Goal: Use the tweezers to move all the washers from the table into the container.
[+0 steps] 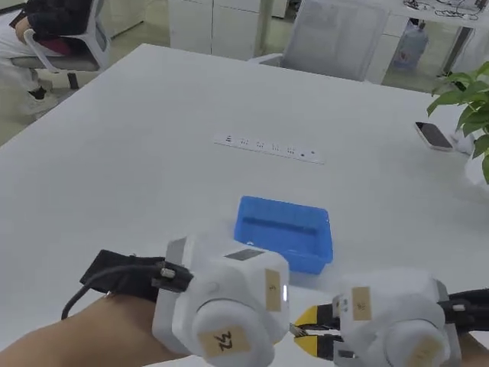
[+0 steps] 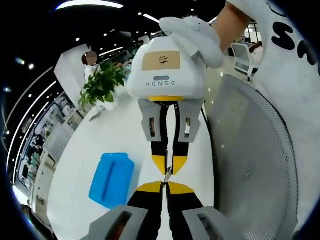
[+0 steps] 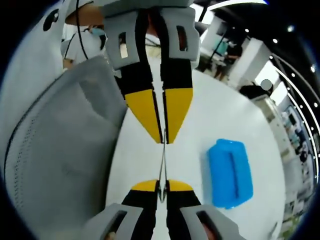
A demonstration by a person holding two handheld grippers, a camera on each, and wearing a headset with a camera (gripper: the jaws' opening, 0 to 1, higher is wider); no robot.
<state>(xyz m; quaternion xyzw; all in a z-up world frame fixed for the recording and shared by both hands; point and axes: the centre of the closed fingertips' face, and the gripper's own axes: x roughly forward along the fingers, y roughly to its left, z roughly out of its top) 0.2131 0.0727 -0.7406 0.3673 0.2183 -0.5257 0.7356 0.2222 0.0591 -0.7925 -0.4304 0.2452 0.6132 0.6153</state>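
**Tweezers held between both grippers, no washer picked up yet**

Down at the near edge of the worktop [image 1: 153,153] the two grippers face each other nose to nose. The left gripper [image 2: 165,186] has its jaws together, and the right gripper [image 3: 160,185] does too. The thin metal tweezers [image 3: 162,162] bridge the short gap between them, one end pinched in each set of yellow tips. To me it looks like the tool is being settled or passed across, so the task is at its very start: getting a working hold on the tweezers.

The blue container [image 1: 275,252] sits just beyond the grippers at about 12 o'clock in the head view and seems to have nothing in it. A white power strip [image 1: 267,147] lies farther out on the same line, with a phone [image 1: 434,135] away at 2 o'clock. I cannot make out any washers on the worktop; they may be too small to tell.

Next, I'd judge, one gripper must let go while the other keeps the tweezers square, points forward, gripped so that a squeeze closes the tips
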